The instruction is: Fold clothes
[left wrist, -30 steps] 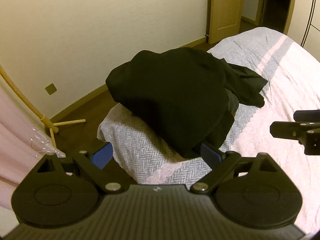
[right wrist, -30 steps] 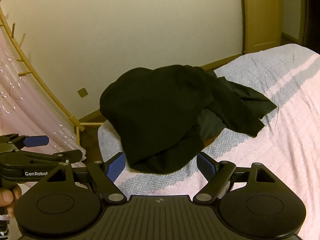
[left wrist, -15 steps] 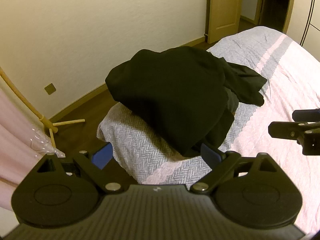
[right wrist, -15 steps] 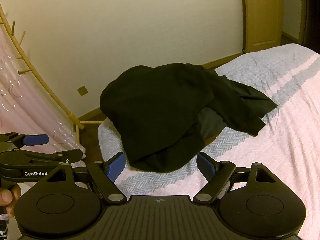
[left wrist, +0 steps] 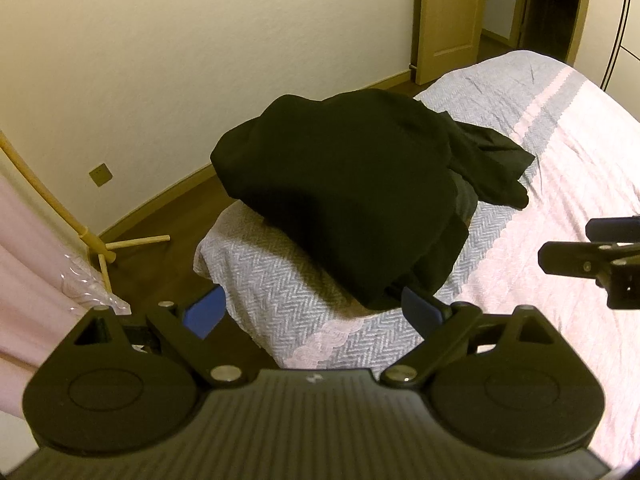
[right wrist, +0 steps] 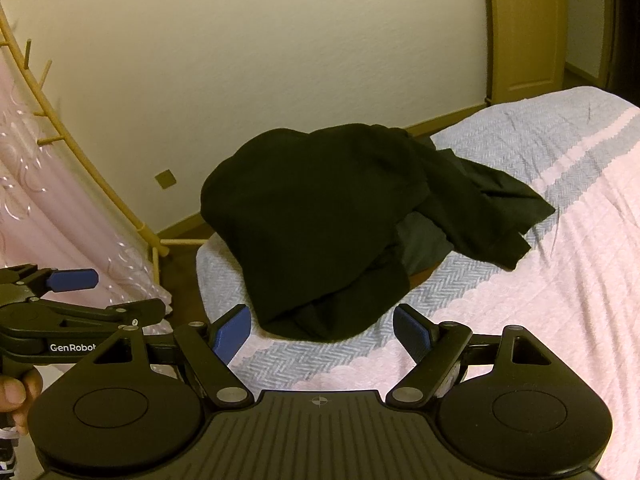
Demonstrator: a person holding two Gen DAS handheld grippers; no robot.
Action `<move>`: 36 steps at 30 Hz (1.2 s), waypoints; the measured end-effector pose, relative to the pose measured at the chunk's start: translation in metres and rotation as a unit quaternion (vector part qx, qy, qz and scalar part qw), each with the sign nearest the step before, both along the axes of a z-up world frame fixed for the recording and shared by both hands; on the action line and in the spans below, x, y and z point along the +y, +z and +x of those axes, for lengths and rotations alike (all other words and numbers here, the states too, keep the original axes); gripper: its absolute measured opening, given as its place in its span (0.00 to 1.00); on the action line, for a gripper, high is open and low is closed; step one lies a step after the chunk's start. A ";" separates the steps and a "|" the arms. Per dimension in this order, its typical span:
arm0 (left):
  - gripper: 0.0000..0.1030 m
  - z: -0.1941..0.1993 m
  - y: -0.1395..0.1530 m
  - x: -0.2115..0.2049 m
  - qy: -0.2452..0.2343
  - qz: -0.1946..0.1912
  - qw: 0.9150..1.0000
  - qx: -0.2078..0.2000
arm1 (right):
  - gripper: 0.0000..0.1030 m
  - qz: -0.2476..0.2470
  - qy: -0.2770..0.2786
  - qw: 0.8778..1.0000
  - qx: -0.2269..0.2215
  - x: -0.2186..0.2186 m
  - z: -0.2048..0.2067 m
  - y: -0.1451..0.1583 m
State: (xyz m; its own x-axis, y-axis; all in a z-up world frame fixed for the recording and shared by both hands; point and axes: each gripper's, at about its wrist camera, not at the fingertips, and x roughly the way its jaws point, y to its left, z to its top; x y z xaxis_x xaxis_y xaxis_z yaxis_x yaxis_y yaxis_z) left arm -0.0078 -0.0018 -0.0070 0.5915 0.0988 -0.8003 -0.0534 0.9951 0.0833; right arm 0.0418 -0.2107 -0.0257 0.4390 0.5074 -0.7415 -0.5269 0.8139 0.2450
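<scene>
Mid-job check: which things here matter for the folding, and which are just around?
For the job:
black clothes pile, heaped on the bed corner
bed, the surface that carries it
left gripper, open, short of the pile
right gripper, open, short of the pile

Just around:
wooden rack
pink curtain
door

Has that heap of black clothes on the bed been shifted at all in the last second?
No. The black clothes lie in the same crumpled shape on the corner of the bed, their edge at the same spot on its striped cover. Neither gripper touches them.
</scene>
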 end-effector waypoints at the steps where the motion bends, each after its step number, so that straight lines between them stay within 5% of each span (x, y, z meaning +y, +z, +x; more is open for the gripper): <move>1: 0.91 0.000 0.000 0.000 0.000 0.000 1.000 0.000 | 0.79 0.000 0.001 1.000 0.000 0.000 0.000 0.000; 25: 0.91 -0.018 0.010 -0.027 0.013 0.035 0.999 0.001 | 0.79 0.013 0.025 1.000 0.000 -0.028 -0.003 0.007; 30: 0.91 0.002 0.001 -0.007 -0.046 0.097 0.994 -0.004 | 0.79 0.007 0.034 0.999 -0.016 -0.028 -0.005 0.007; 36: 0.91 0.032 -0.013 0.020 -0.123 0.170 0.978 -0.013 | 0.79 -0.011 0.032 0.999 -0.040 -0.012 0.005 0.000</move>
State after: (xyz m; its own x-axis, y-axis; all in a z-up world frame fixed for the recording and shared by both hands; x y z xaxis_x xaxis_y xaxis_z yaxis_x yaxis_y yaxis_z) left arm 0.0238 0.0185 -0.0196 0.6506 0.2080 -0.7304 0.1779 0.8933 0.4128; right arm 0.0463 -0.2224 -0.0254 0.4645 0.5205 -0.7165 -0.5954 0.7825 0.1824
